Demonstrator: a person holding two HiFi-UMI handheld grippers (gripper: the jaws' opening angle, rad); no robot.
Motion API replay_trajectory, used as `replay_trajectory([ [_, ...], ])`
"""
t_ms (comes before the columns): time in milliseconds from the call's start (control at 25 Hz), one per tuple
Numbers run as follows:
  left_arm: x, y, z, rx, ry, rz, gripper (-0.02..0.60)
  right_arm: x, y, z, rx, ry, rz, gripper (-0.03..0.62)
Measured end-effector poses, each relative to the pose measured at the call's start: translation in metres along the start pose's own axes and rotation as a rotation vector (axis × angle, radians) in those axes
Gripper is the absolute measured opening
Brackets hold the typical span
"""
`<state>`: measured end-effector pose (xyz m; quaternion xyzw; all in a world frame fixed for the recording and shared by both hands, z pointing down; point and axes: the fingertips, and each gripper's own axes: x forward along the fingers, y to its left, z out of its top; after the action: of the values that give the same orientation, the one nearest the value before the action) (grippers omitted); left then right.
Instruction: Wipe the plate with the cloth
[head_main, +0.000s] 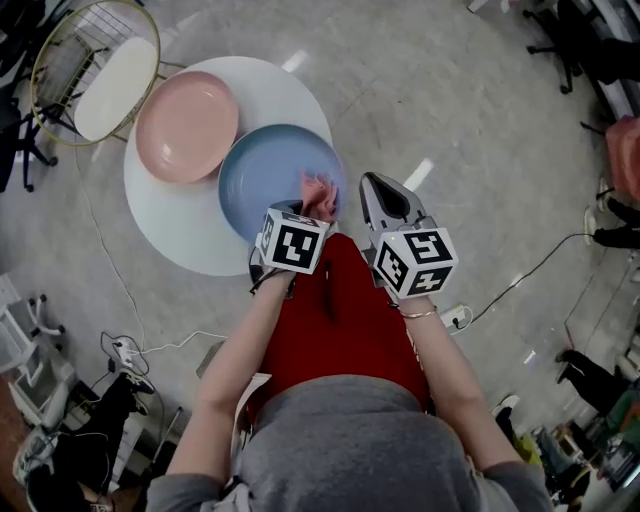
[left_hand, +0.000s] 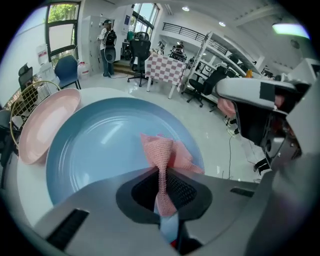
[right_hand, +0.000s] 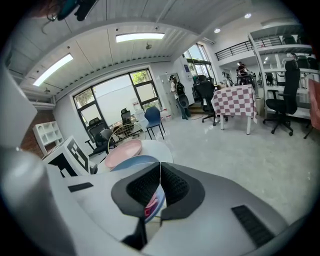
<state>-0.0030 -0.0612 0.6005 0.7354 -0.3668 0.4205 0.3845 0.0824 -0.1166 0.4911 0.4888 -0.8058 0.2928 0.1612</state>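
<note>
While the blue plate (left_hand: 95, 150) lies on the white bench (head_main: 165, 225), the pink cloth (left_hand: 169, 150) is pinched by the closed fingers of the left gripper (left_hand: 161, 172), directly over the plate's right part. The right gripper (head_main: 383, 195), closed and empty, is seen beside the rim.

Nothing legible here, no words, numbers or brands; the marker cubes (head_main: 415, 260) show only coded square patterns.

I had open grey floor (head_main: 480, 120) right of the round white table (head_main: 165, 225); a glossy pink plate (head_main: 186, 126) butted against the round blue plate (head_main: 262, 185) on its left.
</note>
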Motion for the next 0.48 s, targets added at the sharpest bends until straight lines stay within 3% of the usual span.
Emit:
replay_trajectory([
  [240,-0.011,0.029,-0.02,-0.05,0.012,0.039,0.034,0.03,0.04,0.003,-0.069,0.04,0.104,0.029],
  [480,-0.03,0.06,-0.037,-0.127,-0.001,0.13,0.034,0.052,0.077,0.005,-0.129,0.073,0.199,0.029],
])
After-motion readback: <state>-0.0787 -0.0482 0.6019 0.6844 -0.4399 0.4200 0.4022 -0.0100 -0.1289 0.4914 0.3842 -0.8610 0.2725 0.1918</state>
